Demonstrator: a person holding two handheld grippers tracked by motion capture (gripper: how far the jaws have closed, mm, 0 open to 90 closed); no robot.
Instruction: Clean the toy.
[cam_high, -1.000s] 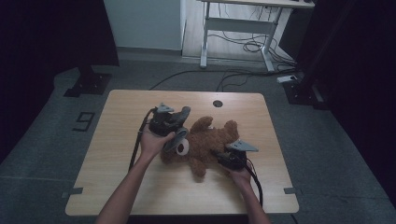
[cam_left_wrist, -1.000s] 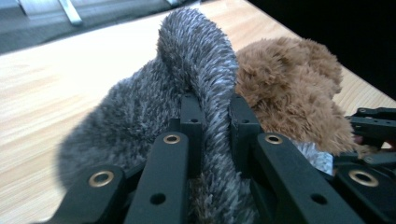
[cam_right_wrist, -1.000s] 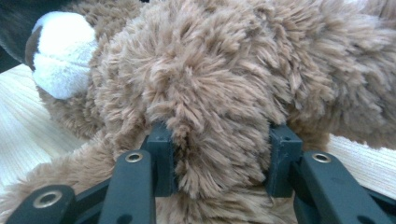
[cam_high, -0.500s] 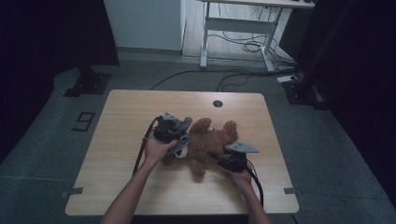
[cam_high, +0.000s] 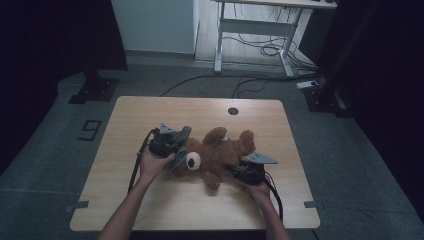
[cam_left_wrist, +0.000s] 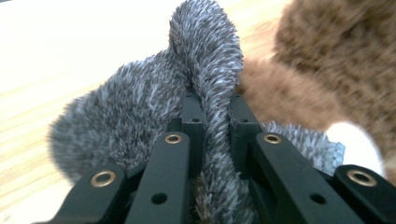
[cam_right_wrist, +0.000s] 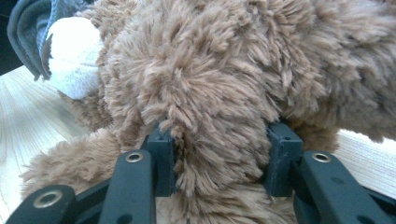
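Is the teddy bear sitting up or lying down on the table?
Lying down. The brown teddy bear sprawls flat on the wooden table, limbs spread, its white muzzle facing up.

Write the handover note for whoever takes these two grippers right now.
Left gripper: shut on a fold of the grey furry cloth, at the teddy bear's head end.
Right gripper: shut on a brown limb of the bear.
The bear lies on the wooden table, its white muzzle toward the cloth.
Done: both holds are firm.
Left: apparently working the cloth onto or off the head; which one isn't clear.
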